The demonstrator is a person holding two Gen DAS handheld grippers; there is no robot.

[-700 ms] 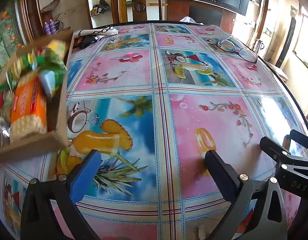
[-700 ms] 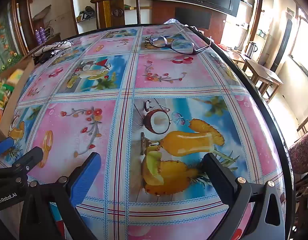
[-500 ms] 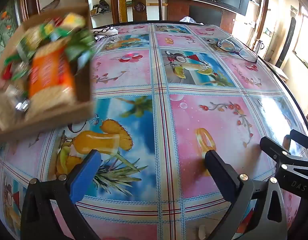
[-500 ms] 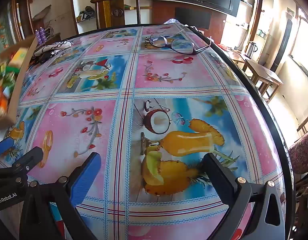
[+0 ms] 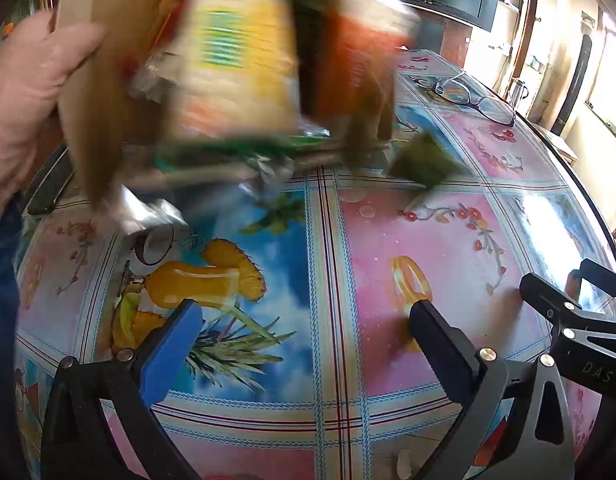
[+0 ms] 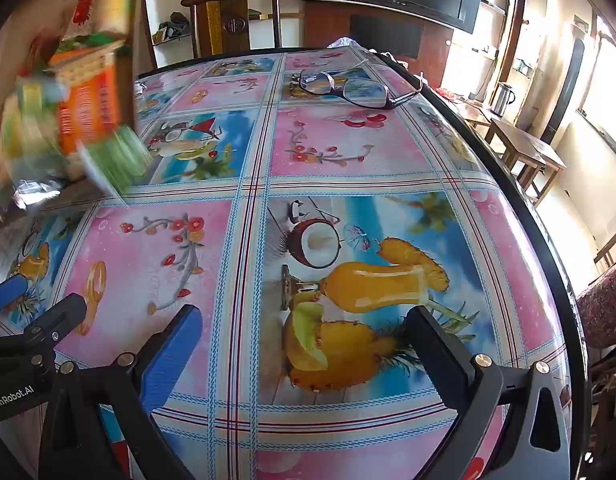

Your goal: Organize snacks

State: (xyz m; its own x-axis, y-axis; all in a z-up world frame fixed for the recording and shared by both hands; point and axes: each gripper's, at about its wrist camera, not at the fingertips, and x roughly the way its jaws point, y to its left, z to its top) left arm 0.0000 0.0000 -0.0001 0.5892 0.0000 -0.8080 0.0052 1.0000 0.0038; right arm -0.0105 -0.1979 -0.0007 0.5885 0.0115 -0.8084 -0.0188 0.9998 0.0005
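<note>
Brown cardboard box [image 5: 88,92], gripped by a bare hand [image 5: 24,92], was tipped steeply above the far left of the fruit-patterned oilcloth desk [image 5: 447,248]; blurred orange, yellow and green snack packets [image 5: 236,56] spilled from it; the left tool [image 5: 304,332] and right tool [image 6: 304,332] hovered low with jaws apart, holding nothing; dark-framed spectacles [image 6: 355,88] lay at the far edge.

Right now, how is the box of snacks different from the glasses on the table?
The cardboard box is tipped up in a bare hand above the table, while the glasses lie flat on the tablecloth. The box is blurred with motion; the glasses look sharp. The box spills colourful snack packets; the glasses hold nothing. Neither is in a gripper.
</note>
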